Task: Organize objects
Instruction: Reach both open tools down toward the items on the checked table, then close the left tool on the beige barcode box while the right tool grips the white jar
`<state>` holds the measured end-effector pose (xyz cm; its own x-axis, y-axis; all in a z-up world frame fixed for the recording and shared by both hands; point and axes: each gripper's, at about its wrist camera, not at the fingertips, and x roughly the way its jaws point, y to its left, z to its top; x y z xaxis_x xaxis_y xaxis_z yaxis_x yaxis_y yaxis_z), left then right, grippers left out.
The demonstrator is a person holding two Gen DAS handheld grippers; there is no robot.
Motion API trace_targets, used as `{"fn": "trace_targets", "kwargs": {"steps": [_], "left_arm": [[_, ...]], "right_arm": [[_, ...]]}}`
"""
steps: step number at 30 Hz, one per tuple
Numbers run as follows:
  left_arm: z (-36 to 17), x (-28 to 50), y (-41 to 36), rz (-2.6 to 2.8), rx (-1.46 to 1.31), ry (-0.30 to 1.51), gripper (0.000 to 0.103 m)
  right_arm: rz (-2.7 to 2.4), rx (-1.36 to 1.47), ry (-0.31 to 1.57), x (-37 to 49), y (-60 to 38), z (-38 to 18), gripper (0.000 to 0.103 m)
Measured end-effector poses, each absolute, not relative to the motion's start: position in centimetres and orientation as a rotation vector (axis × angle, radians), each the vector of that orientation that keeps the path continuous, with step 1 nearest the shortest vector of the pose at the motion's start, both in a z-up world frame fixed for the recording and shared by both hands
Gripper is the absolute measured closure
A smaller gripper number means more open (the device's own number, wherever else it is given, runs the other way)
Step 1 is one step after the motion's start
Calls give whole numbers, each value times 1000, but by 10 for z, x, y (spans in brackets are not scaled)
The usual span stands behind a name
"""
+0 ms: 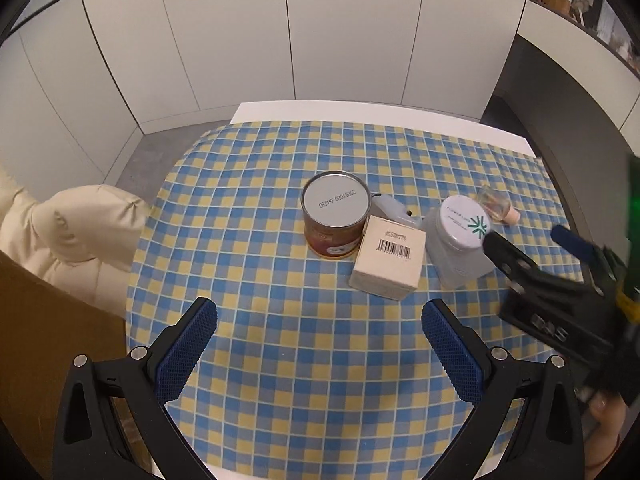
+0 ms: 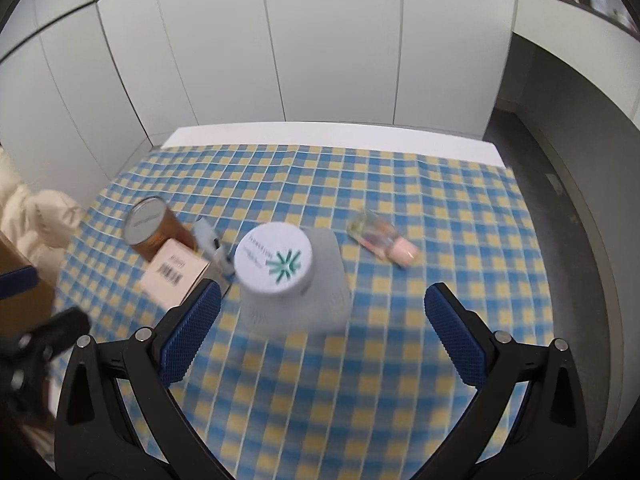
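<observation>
On the checked cloth stand a brown tin can [image 1: 335, 216] [image 2: 154, 228], a beige barcoded box [image 1: 390, 258] [image 2: 176, 274] and a frosted jar with a white lid [image 1: 460, 244] [image 2: 294, 280]. A small white bottle [image 1: 394, 208] [image 2: 212, 246] lies behind the box. A little clear bottle with a pink cap [image 1: 498, 206] [image 2: 382, 238] lies to the right. My left gripper [image 1: 320, 354] is open, in front of the group, holding nothing. My right gripper [image 2: 322, 338] [image 1: 528, 240] is open just short of the jar, which sits ahead between its fingers.
A blue-and-yellow checked cloth [image 1: 304, 360] [image 2: 460, 216] covers the table. A cream padded chair [image 1: 76, 232] and a brown cardboard box [image 1: 44, 344] stand at the left edge. White cabinet panels [image 1: 280, 32] rise behind. A dark counter [image 1: 568, 92] runs along the right.
</observation>
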<state>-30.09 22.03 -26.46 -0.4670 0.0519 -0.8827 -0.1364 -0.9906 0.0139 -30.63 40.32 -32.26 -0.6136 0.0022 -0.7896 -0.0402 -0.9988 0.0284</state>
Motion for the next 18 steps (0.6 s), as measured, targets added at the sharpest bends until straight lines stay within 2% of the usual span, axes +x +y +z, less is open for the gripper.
{"fn": "trace_targets", "kwargs": {"steps": [7, 8, 9, 10, 12, 18], "left_arm": [[-298, -318, 221, 2537, -1628, 92, 1], [-299, -320, 221, 2527, -1627, 64, 1], [-301, -322, 221, 2522, -1625, 49, 1], [-302, -324, 222, 2521, -1626, 42, 1], [-303, -327, 224, 2524, -1622, 43, 1], [-311, -332, 237, 2459, -1603, 26, 1]], "right_arm": [[2877, -1387, -17, -322, 381, -341, 0], [2874, -1383, -59, -324, 376, -344, 3], [2871, -1384, -81, -325, 373, -346, 13], [2862, -1403, -95, -328, 372, -352, 29], [2866, -1398, -77, -326, 372, -354, 44], [2852, -1401, 40, -318, 390, -344, 43]]}}
